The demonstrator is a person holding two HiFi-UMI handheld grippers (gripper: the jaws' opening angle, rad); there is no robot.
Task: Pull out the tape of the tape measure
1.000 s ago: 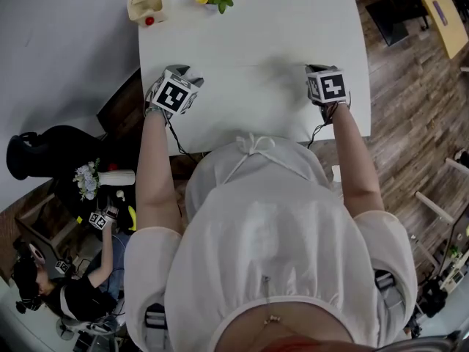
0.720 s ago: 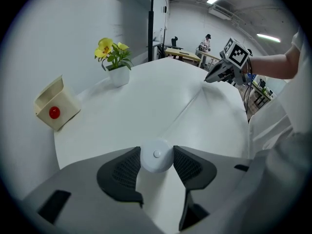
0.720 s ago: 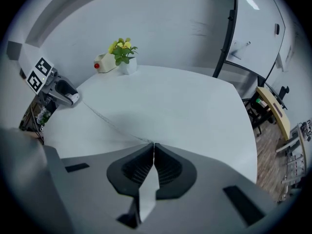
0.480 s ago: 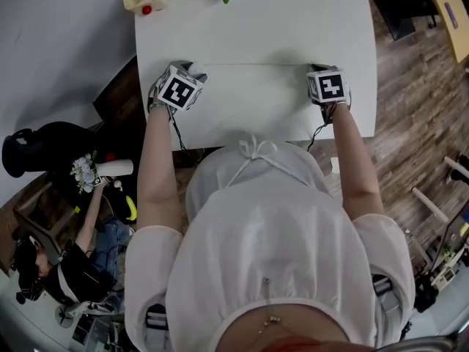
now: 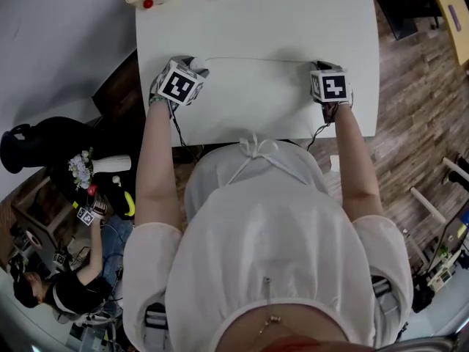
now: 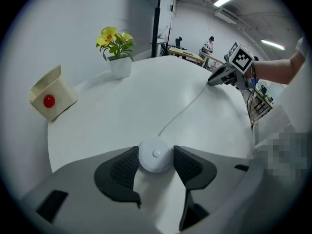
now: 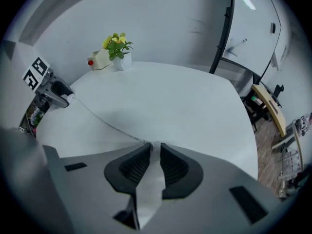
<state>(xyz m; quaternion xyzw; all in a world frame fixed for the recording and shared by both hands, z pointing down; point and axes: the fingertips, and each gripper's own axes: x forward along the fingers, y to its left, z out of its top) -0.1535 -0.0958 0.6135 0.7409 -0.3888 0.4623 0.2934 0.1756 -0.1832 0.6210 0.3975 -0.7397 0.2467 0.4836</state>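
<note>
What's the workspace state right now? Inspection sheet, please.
Surface: white table, rounded corners.
Job's things: round white tape measure case on the left; tape drawn out across the table to the right claw.
Clutter: cream box with red button and potted yellow flowers, both at the far edge.
Grippers: left claw shut on the tape measure case; right claw has its jaws opening, with the tape end between their tips.
Cables: black leads hang below both wrists.
Surroundings: wood floor; another person seated lower left.

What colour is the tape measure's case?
White; the case shows best in the left gripper view.
</note>
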